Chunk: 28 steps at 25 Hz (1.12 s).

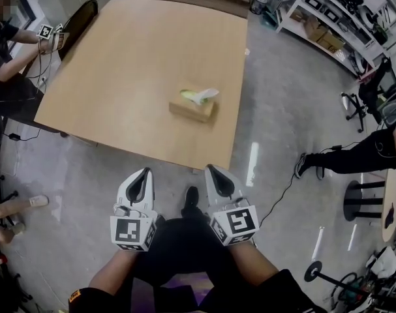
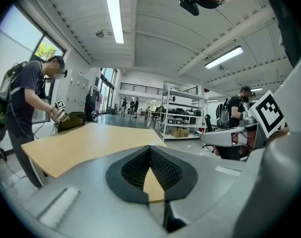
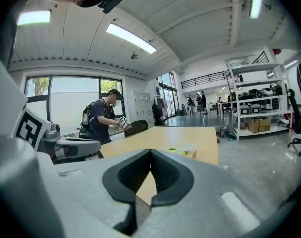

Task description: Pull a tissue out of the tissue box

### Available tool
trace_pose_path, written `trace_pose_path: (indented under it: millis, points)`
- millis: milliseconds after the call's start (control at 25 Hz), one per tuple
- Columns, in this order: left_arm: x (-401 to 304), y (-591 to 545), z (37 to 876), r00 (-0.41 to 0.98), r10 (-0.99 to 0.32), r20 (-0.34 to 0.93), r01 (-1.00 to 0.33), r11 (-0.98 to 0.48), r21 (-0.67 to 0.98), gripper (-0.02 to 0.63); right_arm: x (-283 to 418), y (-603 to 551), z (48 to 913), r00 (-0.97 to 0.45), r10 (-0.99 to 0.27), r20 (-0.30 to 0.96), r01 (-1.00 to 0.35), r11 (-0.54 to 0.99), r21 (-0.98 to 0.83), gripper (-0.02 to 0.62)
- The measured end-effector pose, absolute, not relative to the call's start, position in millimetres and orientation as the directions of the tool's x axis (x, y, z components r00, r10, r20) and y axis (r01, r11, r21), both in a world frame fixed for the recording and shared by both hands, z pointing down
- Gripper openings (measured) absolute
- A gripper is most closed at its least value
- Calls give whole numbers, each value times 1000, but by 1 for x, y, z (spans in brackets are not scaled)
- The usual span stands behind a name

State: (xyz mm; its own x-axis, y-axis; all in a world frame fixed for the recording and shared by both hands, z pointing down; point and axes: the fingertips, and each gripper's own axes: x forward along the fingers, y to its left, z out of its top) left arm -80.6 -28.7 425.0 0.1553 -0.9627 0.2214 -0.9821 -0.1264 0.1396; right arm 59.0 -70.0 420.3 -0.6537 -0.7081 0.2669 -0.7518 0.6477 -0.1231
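Head view: tan tissue box w/ tissue protruding.

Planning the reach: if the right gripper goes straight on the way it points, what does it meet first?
Probably the near edge of the light wooden table. The right gripper, jaws shut, aims slightly left of the tan cardboard tissue box. Depth is unclear.

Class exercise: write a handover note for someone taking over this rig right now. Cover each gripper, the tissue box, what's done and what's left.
Left gripper: jaws shut, empty, held low, short of the table.
Right gripper: the same.
Light brown cardboard tissue box: on the pale wooden table, towards its near right side, with a white tissue sticking up from its top.
Done: nothing yet.
Left: reach in, grip the tissue, pull it out.
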Motion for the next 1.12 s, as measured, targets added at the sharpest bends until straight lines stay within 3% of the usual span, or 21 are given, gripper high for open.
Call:
trace_pose_path:
  millis: [440, 680, 760, 880, 960, 1120]
  points:
    - [-72, -84, 429, 72, -964, 257, -993, -46, 104, 12, 67, -146, 433, -712, -638, 292, -691, 711, -130, -8]
    - [-84, -106, 439, 97, -955, 281, -991, -67, 113, 14, 55, -170, 441, -699, -637, 323, -700, 703, -128, -8]
    - [-87, -117, 442, 127, -951, 283, -988, -97, 118, 64, 50, -179, 442, -686, -651, 326, -714, 688, -129, -8]
    - [-94, -134, 444, 162, -944, 287, -984, -132, 119, 70, 45, -194, 443, -662, -670, 335, -739, 658, -145, -5]
    - [-100, -144, 444, 174, -943, 284, -983, -147, 113, 69, 39, -205, 445, -655, -670, 348, -747, 644, -166, 96]
    - [-112, -160, 445, 181, -943, 280, -982, -157, 105, 30, 29, -229, 456, -631, -670, 391, -769, 605, -204, 104]
